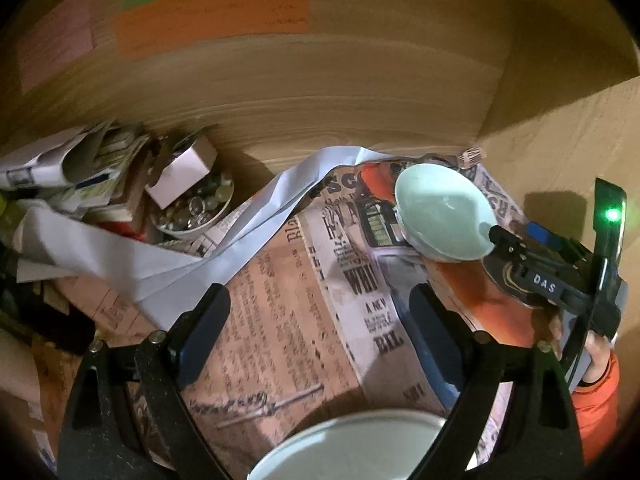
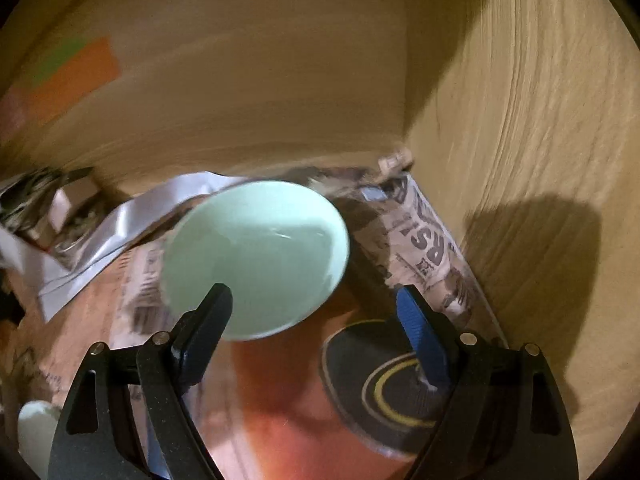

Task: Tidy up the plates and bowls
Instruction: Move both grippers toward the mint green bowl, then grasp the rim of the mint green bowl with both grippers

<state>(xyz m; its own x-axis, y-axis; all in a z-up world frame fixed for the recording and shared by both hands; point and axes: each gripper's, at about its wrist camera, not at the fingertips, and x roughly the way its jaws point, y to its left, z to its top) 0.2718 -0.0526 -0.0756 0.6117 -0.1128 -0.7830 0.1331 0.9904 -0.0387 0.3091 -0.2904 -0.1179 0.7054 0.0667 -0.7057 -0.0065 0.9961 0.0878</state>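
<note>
A pale green bowl (image 2: 256, 256) sits on a newspaper-lined shelf (image 2: 424, 240) near the back right corner; it also shows in the left wrist view (image 1: 444, 210). My right gripper (image 2: 316, 300) is open, its left finger over the bowl's near rim, jaws not closed on it; its body shows in the left wrist view (image 1: 548, 276). My left gripper (image 1: 320, 312) is open above the newspaper (image 1: 280, 320). A second pale bowl (image 1: 352, 448) lies right below it, between the finger bases, and shows in the right wrist view (image 2: 36, 432).
Wooden cabinet walls (image 1: 320, 88) close the back and right side (image 2: 540, 160). At left lie crumpled white paper (image 1: 120, 256), a bowl of small glass pieces (image 1: 196, 208) with a white box (image 1: 180, 172) and stacked papers (image 1: 60, 164).
</note>
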